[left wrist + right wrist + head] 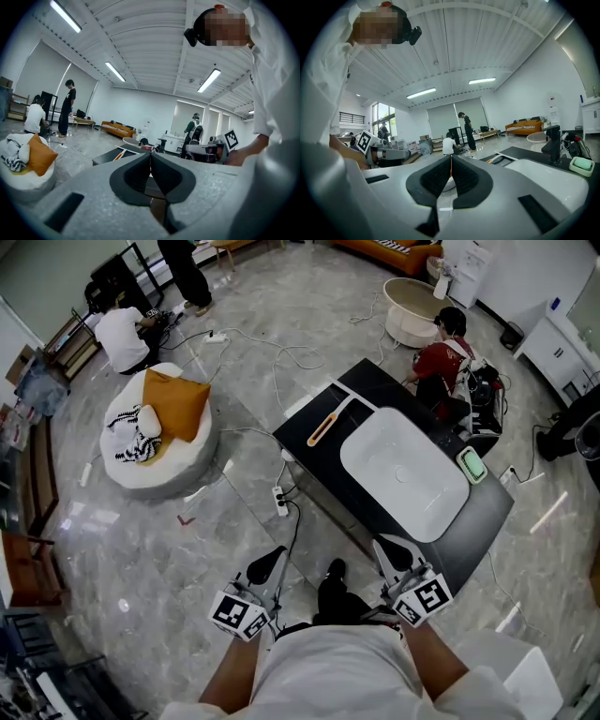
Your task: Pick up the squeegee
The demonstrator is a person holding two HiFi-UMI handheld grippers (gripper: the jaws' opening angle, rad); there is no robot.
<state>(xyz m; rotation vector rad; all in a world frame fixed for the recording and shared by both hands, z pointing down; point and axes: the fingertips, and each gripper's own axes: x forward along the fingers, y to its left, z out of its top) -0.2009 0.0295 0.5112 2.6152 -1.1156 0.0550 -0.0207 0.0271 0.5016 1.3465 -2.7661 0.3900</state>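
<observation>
With the grey left gripper point(269, 565) and right gripper point(394, 553) both closed and empty, the slim orange-handled squeegee point(322, 428) lay flat on the black countertop point(373, 388) beyond the white sink basin point(403, 470), so one gripper's jaws probably needed opening before closing squarely across its handle.

On the table point(375, 382) the squeegee point(323, 427) lies left of the basin point(403, 470), with a sponge point(472, 465) at the basin's right. 1 power strip point(281, 501) lies on the floor point(187, 549) before the table. A pouffe point(159, 470) carrying 1 cushion point(173, 404) sits well left.
</observation>
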